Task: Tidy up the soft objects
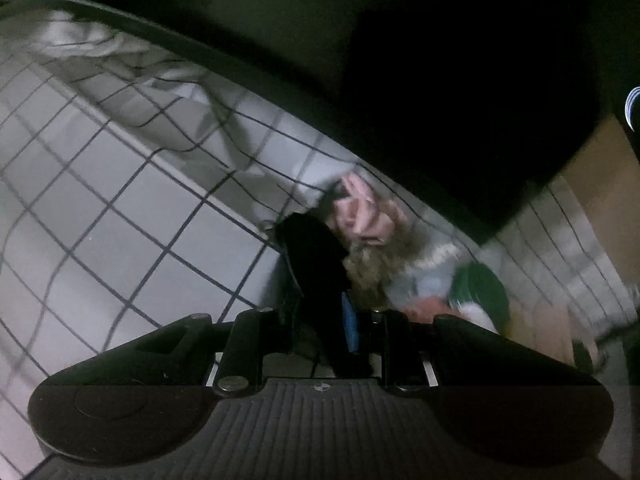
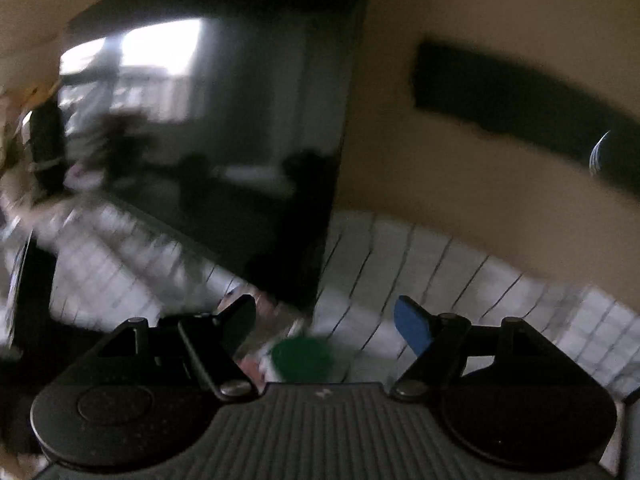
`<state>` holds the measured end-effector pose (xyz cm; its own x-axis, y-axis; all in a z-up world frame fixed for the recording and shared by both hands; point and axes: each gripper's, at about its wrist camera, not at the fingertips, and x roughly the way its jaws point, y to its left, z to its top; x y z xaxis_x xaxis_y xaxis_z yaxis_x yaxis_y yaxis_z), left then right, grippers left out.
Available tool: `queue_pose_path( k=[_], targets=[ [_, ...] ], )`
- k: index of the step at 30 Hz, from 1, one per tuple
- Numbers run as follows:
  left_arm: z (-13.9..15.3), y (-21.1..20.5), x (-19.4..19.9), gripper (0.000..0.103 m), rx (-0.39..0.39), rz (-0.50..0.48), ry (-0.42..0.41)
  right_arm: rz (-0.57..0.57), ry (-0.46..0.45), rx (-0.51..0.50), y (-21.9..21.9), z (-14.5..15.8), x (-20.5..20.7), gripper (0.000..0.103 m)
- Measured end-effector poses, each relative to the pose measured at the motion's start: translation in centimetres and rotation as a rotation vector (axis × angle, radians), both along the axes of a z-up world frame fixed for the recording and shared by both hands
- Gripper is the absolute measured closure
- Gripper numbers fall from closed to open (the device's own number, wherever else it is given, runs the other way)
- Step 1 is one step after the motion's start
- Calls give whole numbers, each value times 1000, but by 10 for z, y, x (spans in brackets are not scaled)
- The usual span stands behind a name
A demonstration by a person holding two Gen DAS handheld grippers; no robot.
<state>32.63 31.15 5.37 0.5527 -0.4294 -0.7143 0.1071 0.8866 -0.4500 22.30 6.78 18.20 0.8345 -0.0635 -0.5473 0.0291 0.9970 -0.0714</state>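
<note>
Pinching a black piece of cloth (image 1: 316,264), the left gripper (image 1: 344,320) has its jaws drawn close together on the dark fabric, which stands up between them and hides most of one finger, a blue pad (image 1: 351,326) showing at its side. Just beyond the cloth lies a heap of soft things (image 1: 396,256) on the checked bedsheet (image 1: 120,208): something pink on top, a shaggy tan piece beneath, pale blue and green-and-white pieces beside them, all blurred. The heap sits near the sheet's far edge, against a dark rounded rim (image 1: 280,92). In the right wrist view, the right gripper (image 2: 326,322) stands with its jaws wide apart and nothing between them, above a blurred green item (image 2: 302,358) on the same checked sheet. A large dark glossy panel (image 2: 224,140) and a tan wall (image 2: 480,208) rise behind it.
</note>
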Motion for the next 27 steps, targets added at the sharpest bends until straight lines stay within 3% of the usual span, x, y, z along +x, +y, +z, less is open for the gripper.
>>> queue_pose_path(
  k=[4, 10, 15, 17, 21, 24, 27],
  targets=[
    [-22, -8, 4, 78, 6, 80, 72, 94, 58, -8, 4, -32, -1, 27],
    [-28, -25, 2, 72, 49, 71, 33, 195, 50, -26, 13, -53, -3, 27],
    [-33, -18, -3, 76, -9, 116, 44, 214, 64, -27, 18, -60, 7, 27],
    [-28, -16, -7, 77, 5, 107, 15, 218, 75, -40, 21, -61, 7, 27],
    [-9, -14, -22, 79, 131, 76, -126, 252, 57, -174, 34, -65, 5, 27],
    [1, 2, -33, 79, 178, 104, -185, 287, 66, -275, 48, -72, 6, 27],
    [13, 26, -42, 79, 196, 139, -236, 326, 97, -290, 60, -78, 11, 27]
  ],
)
